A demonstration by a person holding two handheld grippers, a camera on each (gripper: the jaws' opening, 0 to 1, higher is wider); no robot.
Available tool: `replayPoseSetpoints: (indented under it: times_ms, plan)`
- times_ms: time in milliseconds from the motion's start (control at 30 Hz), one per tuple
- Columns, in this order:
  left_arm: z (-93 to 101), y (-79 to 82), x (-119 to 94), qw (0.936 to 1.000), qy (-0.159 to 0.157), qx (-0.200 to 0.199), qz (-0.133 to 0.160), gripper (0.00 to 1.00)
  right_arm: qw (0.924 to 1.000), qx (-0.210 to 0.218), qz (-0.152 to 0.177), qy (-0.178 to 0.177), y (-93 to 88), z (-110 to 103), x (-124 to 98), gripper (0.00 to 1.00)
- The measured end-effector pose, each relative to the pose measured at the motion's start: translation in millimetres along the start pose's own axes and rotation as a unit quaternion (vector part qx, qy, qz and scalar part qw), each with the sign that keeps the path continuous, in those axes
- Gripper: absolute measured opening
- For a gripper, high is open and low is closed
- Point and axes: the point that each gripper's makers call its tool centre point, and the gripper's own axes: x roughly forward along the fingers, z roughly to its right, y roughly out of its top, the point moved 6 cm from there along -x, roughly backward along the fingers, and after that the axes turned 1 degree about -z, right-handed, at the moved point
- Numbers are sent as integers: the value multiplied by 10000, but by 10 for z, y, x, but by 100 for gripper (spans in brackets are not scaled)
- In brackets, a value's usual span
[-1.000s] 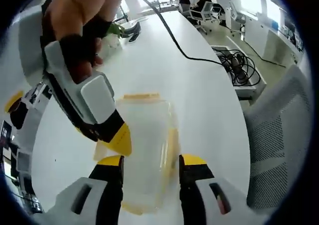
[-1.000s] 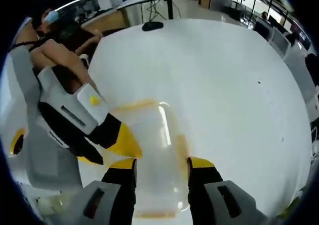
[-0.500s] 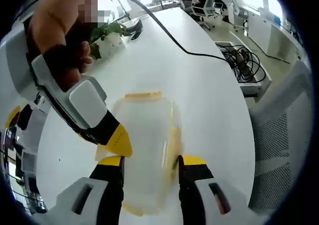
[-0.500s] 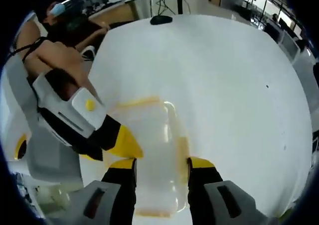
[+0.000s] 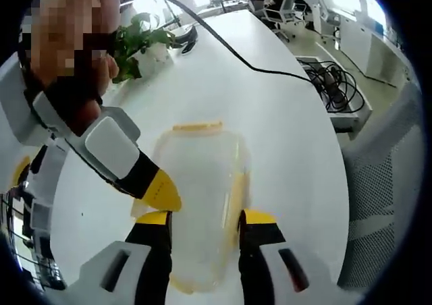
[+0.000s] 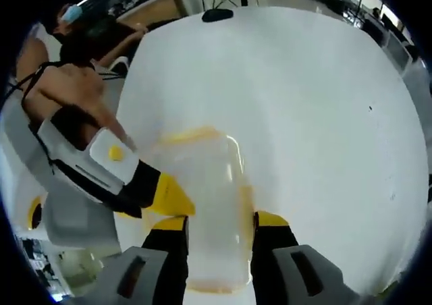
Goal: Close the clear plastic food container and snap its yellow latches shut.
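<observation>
Clear plastic rectangular food container, one, yellow latches, is straddled by two open grippers: left gripper, right gripper.

In the left gripper view, the white worktop lies bare beyond the clear container toward its far edge, crossed only by a black cable. A potted plant stands near the far corner. The right hand-held gripper crowds one side of the container, the left hand-held gripper straddles it.
</observation>
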Motion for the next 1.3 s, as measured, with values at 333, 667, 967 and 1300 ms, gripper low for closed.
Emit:
replayPoseSetpoints:
  times_ms: [333,667,967,1300]
  plan:
    - [25,8,6,10000,-7,-28,18,38,9999,-88,27,-100,-24,-36,-6,36]
    - [17,13,-2,10000,-27,-37,62,39,9999,-133,3,-28,-8,-26,1,37]
    - [-15,13,-24,9999,-113,-39,99,40,9998,-110,22,-138,-4,-43,-21,38]
    - [-32,25,-38,9995,-243,-147,135,40,9994,2,36,-344,-10,-62,-47,38]
